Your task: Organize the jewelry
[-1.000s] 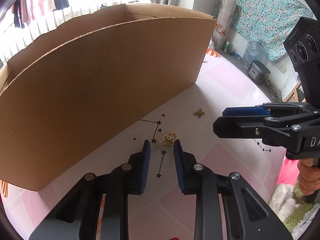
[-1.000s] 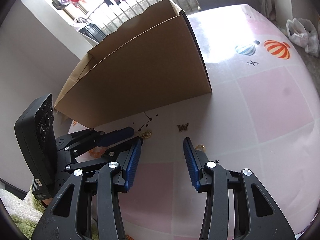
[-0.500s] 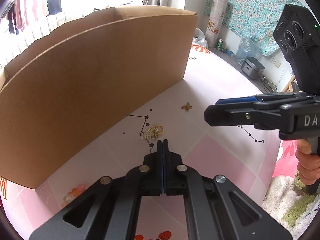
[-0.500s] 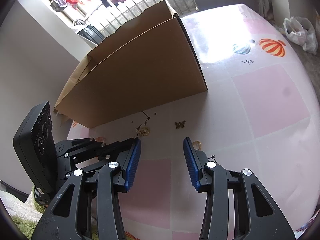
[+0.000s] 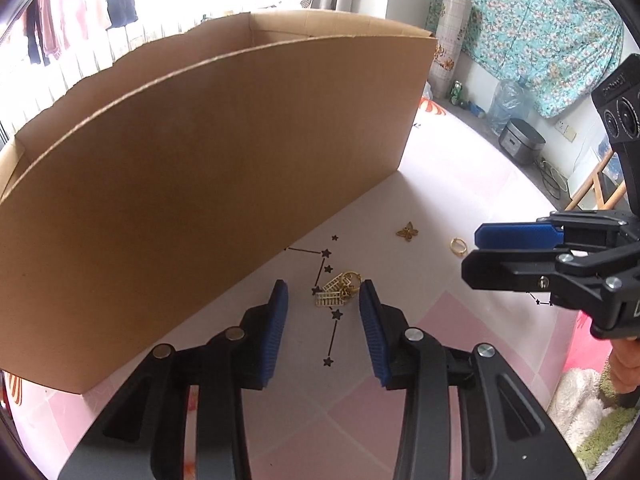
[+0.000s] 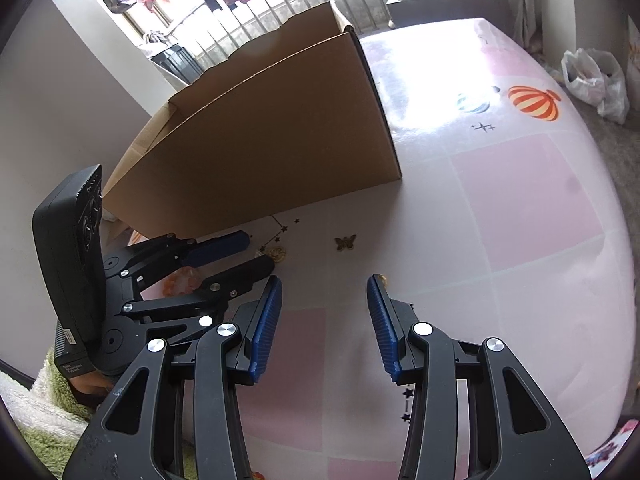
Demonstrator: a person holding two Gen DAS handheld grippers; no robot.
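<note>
A cluster of gold jewelry (image 5: 338, 291) lies on the pink-and-white tablecloth, between the tips of my open left gripper (image 5: 323, 294). It also shows in the right wrist view (image 6: 277, 253). A gold butterfly piece (image 5: 407, 232) (image 6: 345, 242) lies further right. A gold ring (image 5: 458, 246) lies beside the right gripper's blue pad; in the right wrist view only its edge shows (image 6: 382, 279). My right gripper (image 6: 325, 290) is open and empty above the cloth. The left gripper (image 6: 252, 252) shows at left there.
A large open cardboard box (image 5: 200, 152) (image 6: 272, 148) stands just behind the jewelry. The tablecloth (image 6: 500, 200) stretches to the right. A plastic bag (image 6: 596, 80) lies on the floor beyond the table's edge. A green-white fleece (image 5: 588, 420) lies at right.
My left gripper was shut and drawn back half a second ago; now it is open with its tips around the gold cluster. The right gripper stayed open and shifted slightly.
</note>
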